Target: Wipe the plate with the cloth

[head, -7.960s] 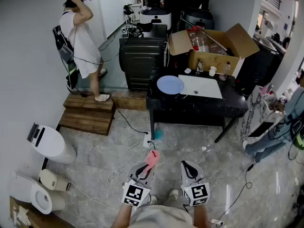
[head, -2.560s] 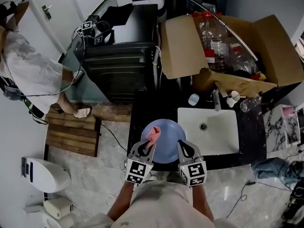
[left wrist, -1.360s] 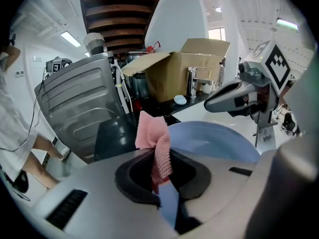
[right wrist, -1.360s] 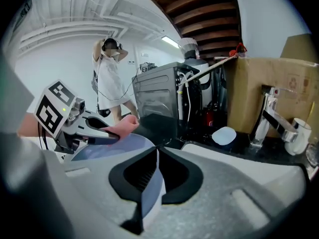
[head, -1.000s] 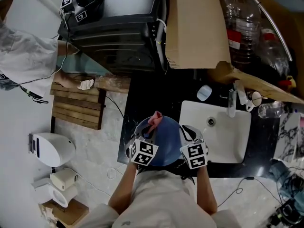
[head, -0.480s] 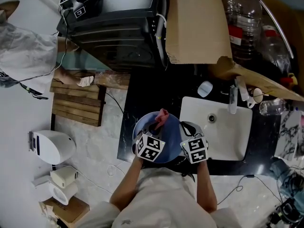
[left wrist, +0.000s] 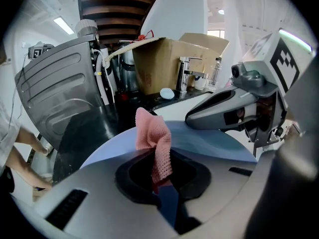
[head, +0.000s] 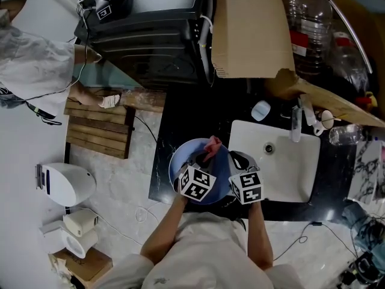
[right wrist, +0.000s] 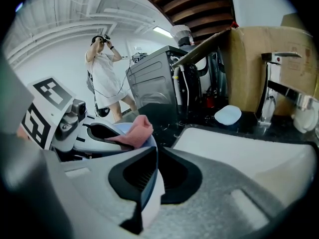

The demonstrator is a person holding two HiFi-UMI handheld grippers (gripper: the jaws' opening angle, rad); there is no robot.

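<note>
A round blue plate [head: 183, 164] is over the front left of the black counter [head: 180, 116]. My right gripper [head: 236, 160] is shut on the plate's right rim, and the pale edge [right wrist: 149, 198] shows between its jaws. My left gripper [head: 204, 157] is shut on a pink cloth [head: 212, 145], which lies against the plate's upper face. In the left gripper view the cloth [left wrist: 155, 143] stands up from the jaws over the plate [left wrist: 209, 143], with the right gripper [left wrist: 234, 106] just beyond. The right gripper view shows the cloth [right wrist: 135, 131] in the left gripper [right wrist: 92, 133].
A white sink [head: 283, 167] with a faucet [head: 295, 125] lies right of the plate. Behind it is an open cardboard box [head: 249, 29] with plastic bottles [head: 304, 35]. A small pale dish [head: 261, 110] sits on the counter. A black appliance [head: 150, 38] and a person [head: 30, 65] are at the left.
Over the last second my left gripper carried the pink cloth rightward across the plate, toward the right gripper. The right gripper and the plate stayed nearly still.
</note>
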